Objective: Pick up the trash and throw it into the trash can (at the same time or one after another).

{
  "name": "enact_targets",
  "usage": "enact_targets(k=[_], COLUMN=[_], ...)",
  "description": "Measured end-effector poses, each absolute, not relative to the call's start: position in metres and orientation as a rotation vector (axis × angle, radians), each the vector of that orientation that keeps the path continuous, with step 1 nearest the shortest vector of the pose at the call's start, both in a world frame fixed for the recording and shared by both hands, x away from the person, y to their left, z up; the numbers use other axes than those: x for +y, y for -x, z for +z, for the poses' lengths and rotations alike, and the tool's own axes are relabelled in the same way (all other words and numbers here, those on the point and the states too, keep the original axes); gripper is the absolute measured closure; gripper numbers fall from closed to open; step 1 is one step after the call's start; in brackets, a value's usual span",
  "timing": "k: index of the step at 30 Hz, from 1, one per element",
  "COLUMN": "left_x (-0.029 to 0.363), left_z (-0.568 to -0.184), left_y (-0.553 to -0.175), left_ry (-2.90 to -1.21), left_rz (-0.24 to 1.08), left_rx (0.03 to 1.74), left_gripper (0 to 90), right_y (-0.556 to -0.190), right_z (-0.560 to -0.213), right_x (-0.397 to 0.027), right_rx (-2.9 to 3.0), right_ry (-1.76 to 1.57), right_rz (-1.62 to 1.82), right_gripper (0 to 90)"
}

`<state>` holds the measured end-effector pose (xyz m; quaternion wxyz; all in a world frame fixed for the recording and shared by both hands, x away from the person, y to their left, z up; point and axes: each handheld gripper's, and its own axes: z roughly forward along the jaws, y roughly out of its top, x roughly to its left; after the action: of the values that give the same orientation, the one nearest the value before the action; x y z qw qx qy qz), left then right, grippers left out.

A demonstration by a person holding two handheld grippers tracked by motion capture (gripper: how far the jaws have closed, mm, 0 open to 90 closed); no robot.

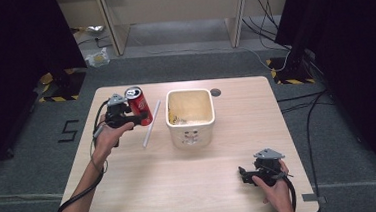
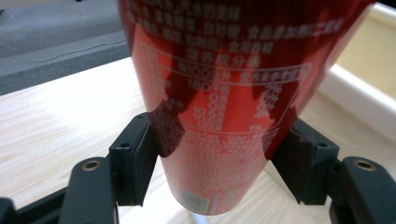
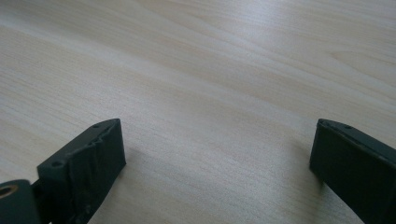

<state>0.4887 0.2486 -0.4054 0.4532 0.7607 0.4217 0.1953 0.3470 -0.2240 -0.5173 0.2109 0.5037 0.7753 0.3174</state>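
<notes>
A red drink can (image 1: 139, 106) hangs tilted above the left part of the wooden table (image 1: 191, 186), with my left gripper (image 1: 135, 114) shut on its sides. In the left gripper view the can (image 2: 224, 107) fills the space between both black pads (image 2: 140, 158), its white print facing the camera, its base lifted off the wood. My right gripper (image 1: 245, 174) rests low over the table's front right; in the right gripper view its jaws stand wide apart (image 3: 217, 158) with only bare wood between them.
A cream square tub (image 1: 190, 117) stands at the table's middle, just right of the can. A white straw (image 1: 151, 123) lies on the wood between can and tub. The tub's rim (image 2: 359, 93) shows at the right of the left gripper view.
</notes>
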Motion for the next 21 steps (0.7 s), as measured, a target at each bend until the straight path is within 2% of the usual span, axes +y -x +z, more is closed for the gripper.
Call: enact_targets(k=[13,21], left_x=[0.236,0.229], left_z=[-0.362,-0.349], left_y=[-0.479,-0.480], left_ry=[-1.892,-1.880], left_rz=[0.468,0.431], left_rx=[0.948,0.922], left_gripper=[34.1,34.1], right_y=[-0.347,-0.347], right_z=[-0.517,-0.517], right_x=[-0.224,-0.224], right_rx=[2.154,2.154], right_ry=[-1.400,-1.398], right_rz=[0.884,0.883], right_gripper=[3.6,3.6])
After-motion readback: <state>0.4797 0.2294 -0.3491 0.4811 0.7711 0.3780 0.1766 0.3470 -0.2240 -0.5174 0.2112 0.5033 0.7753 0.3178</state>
